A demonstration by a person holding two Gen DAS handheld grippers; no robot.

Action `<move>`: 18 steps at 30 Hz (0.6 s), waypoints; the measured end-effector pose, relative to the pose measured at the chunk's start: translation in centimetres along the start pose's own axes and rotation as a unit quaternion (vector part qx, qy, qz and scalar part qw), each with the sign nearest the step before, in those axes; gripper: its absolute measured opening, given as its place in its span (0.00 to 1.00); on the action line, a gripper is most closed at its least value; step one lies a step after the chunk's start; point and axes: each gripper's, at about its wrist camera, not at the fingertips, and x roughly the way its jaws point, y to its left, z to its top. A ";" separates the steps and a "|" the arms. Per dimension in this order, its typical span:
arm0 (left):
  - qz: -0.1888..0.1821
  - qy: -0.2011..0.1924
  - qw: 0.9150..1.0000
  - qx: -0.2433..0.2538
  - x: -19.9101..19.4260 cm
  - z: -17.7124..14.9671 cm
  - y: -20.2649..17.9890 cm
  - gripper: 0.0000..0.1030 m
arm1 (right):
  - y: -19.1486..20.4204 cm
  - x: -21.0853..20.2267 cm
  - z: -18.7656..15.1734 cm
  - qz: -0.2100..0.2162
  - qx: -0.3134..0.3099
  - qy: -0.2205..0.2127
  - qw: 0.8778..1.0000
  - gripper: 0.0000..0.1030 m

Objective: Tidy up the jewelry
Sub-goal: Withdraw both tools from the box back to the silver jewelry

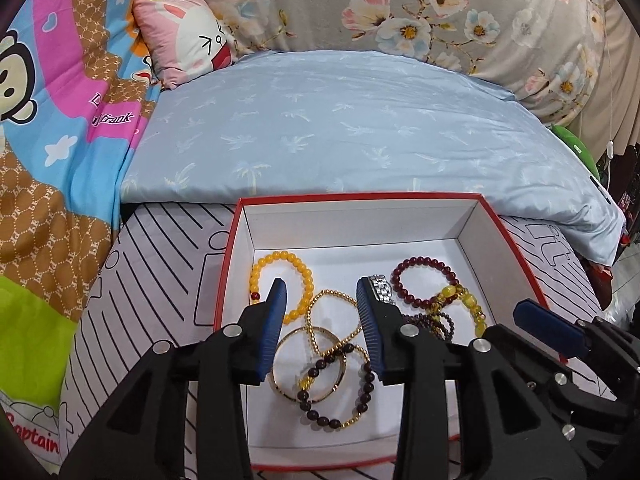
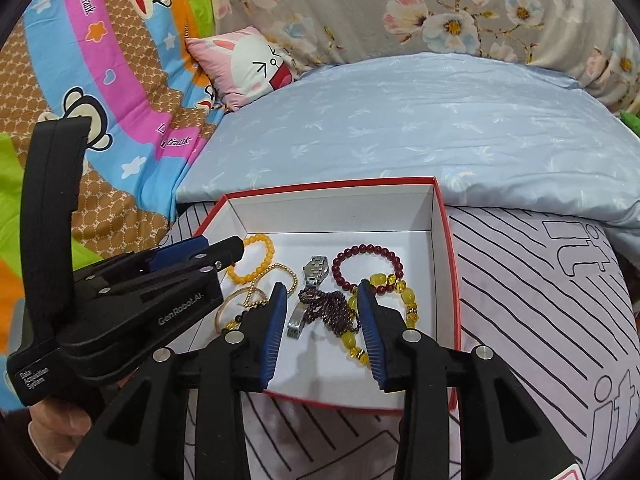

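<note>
A red-edged white box (image 1: 352, 216) (image 2: 332, 208) lies on the bed and holds several pieces of jewelry. In the left wrist view I see a yellow bead bracelet (image 1: 298, 266), a thin gold bead chain (image 1: 320, 300), a gold bangle (image 1: 280, 390), a dark bead bracelet (image 1: 366, 384), a silver watch (image 1: 382, 288) and a dark red bead bracelet (image 1: 424, 264). My left gripper (image 1: 322, 292) is open and empty above the gold pieces. My right gripper (image 2: 322, 294) is open and empty above the watch (image 2: 314, 270), a dark bead strand (image 2: 328, 306) and a yellow stone bracelet (image 2: 408, 296).
The box sits on a white striped sheet (image 2: 540, 280). A pale blue quilt (image 1: 340, 128) lies behind it, a pink rabbit pillow (image 1: 188, 40) and a colourful cartoon blanket (image 1: 52, 128) to the left, a floral cover (image 1: 400, 8) at the back.
</note>
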 end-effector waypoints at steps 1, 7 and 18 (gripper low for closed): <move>0.000 -0.001 1.000 0.001 -0.3 -0.1 -0.1 0.34 | 0.1 -0.3 -0.1 0.001 0.000 -0.002 1.000 0.35; 0.005 -0.008 1.000 0.005 -2.3 -1.1 -0.5 0.38 | 0.6 -2.5 -1.1 0.008 0.004 -0.009 1.000 0.36; 0.006 -0.016 1.000 -0.005 -6.0 -3.4 0.1 0.45 | 0.7 -6.0 -3.4 -0.004 0.006 -0.014 1.000 0.36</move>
